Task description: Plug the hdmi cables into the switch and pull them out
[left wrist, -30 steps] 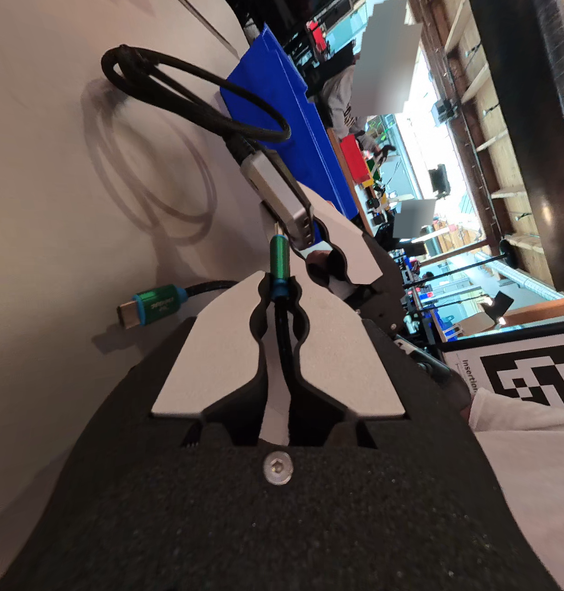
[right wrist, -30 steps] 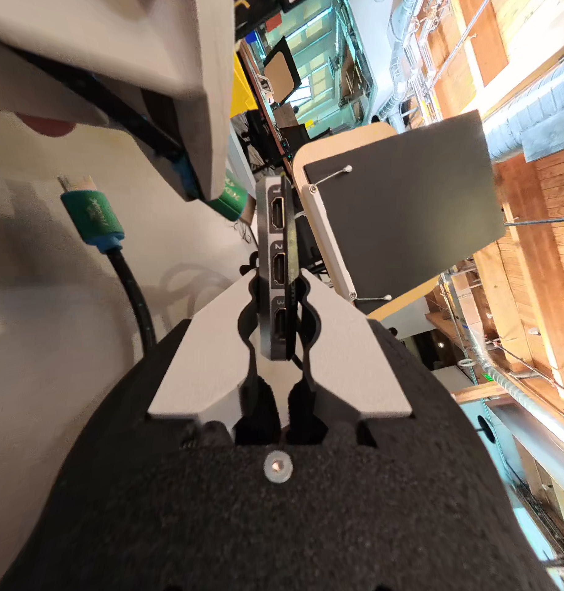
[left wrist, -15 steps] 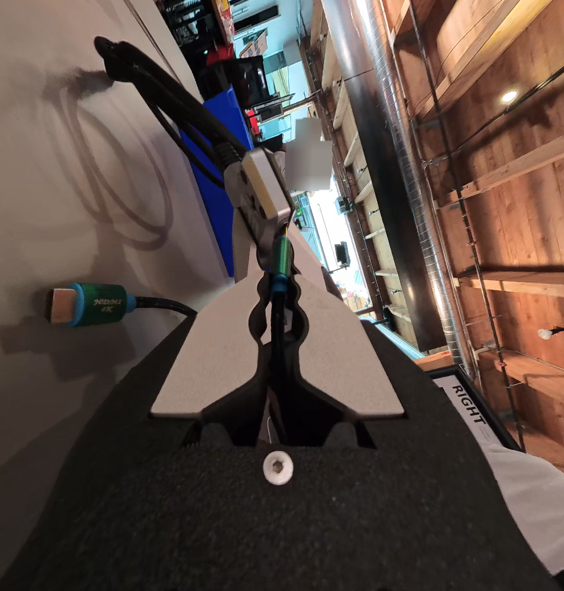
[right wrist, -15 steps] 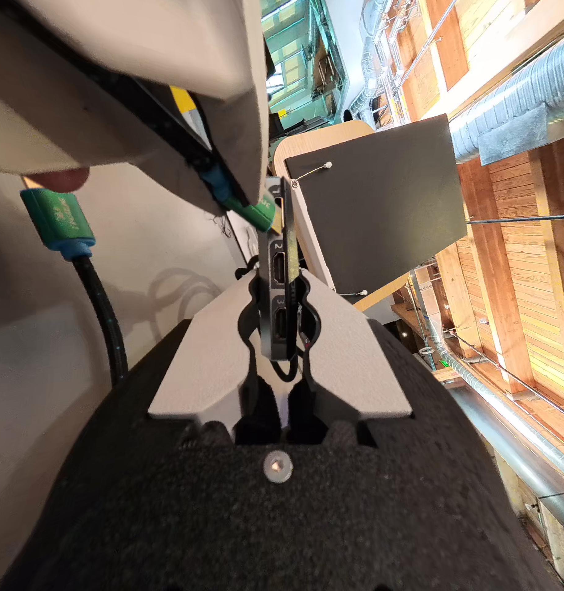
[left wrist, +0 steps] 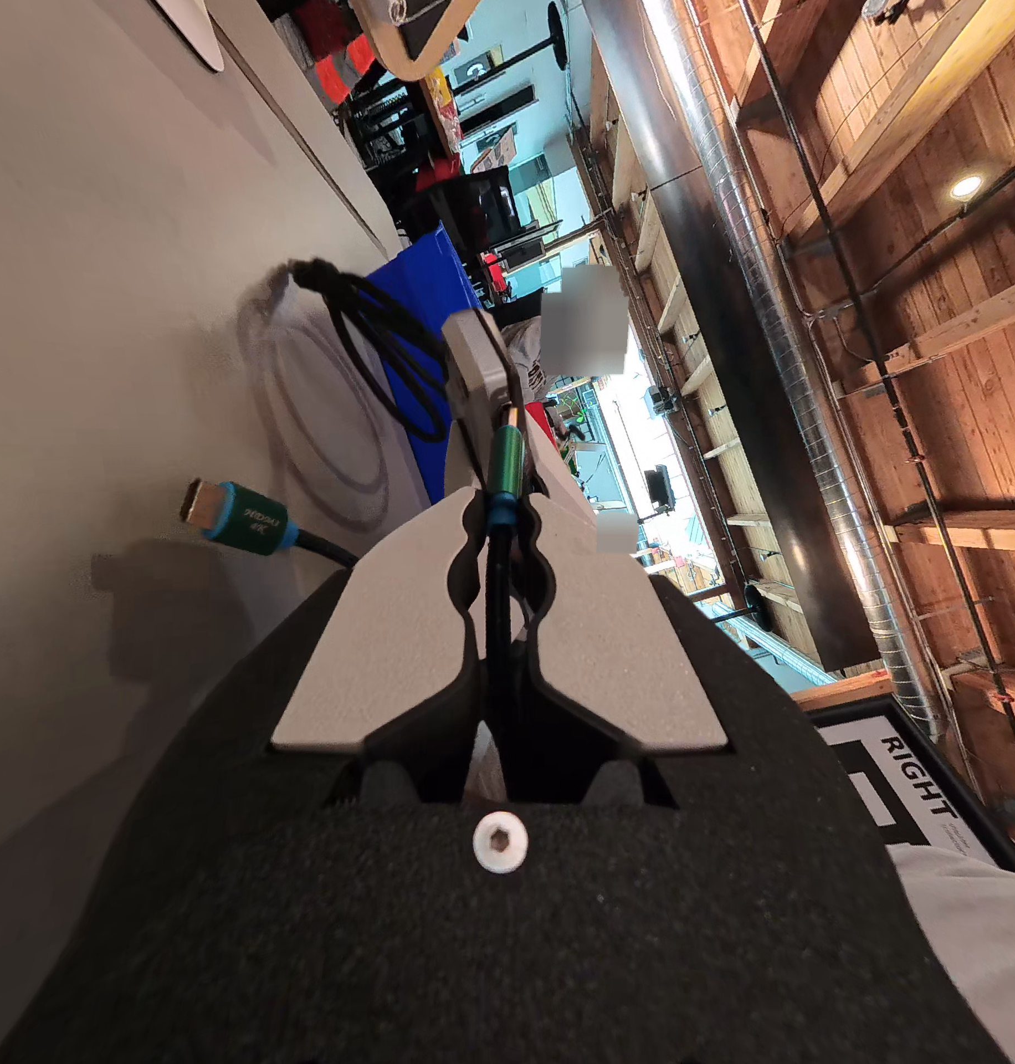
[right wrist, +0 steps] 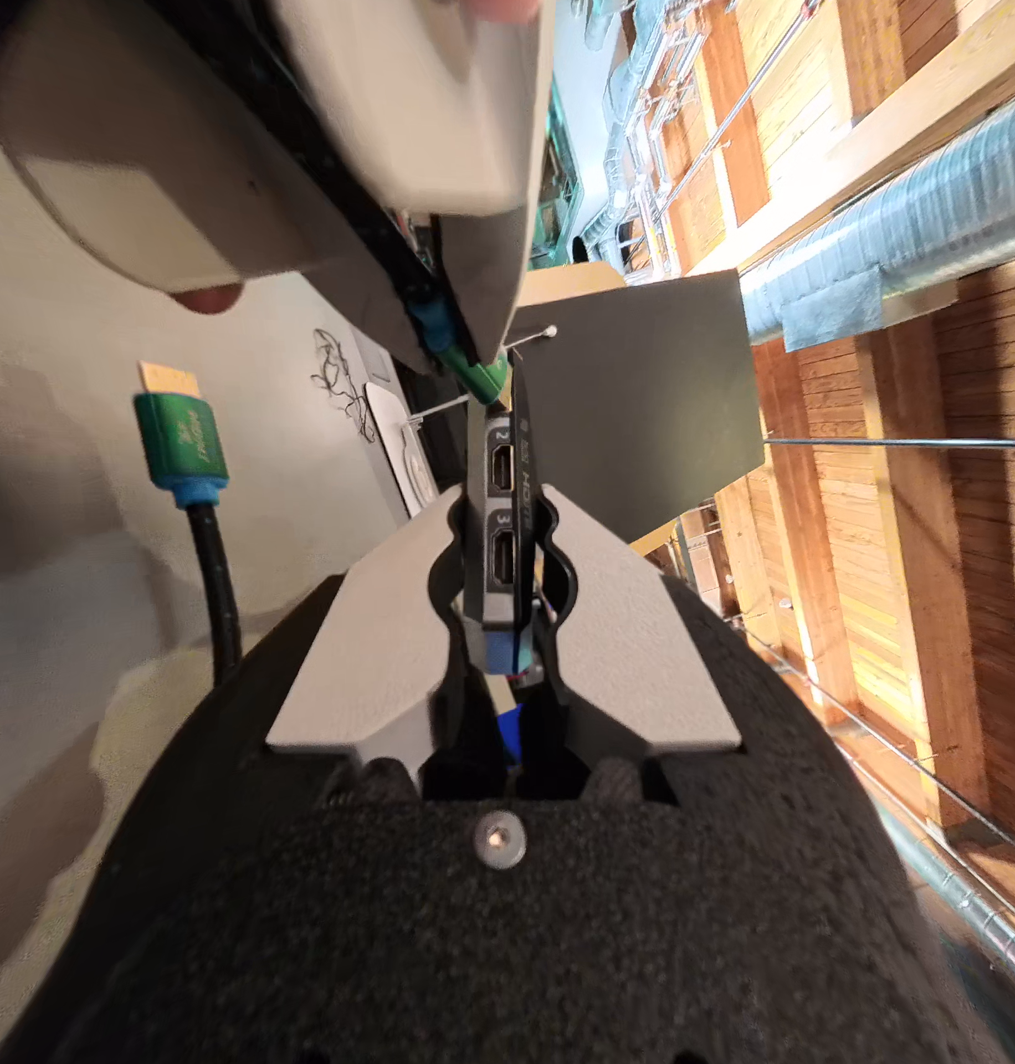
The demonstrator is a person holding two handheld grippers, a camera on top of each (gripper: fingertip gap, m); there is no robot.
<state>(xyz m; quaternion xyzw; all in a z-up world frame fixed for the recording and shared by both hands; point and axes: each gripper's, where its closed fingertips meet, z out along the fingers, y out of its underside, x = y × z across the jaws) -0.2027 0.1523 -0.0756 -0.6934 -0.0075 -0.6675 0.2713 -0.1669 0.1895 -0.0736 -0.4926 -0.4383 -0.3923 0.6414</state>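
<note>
While right gripper (right wrist: 502, 576) clamps switch (right wrist: 496, 518) | plug (right wrist: 482, 377) at its top port

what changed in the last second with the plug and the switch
The left gripper has brought its green plug up to the top port of the switch; a second ago it was short of the switch. Whether it is fully seated cannot be told. Unchanged: the right gripper grips the switch, and the spare plug lies loose on the table.
</note>
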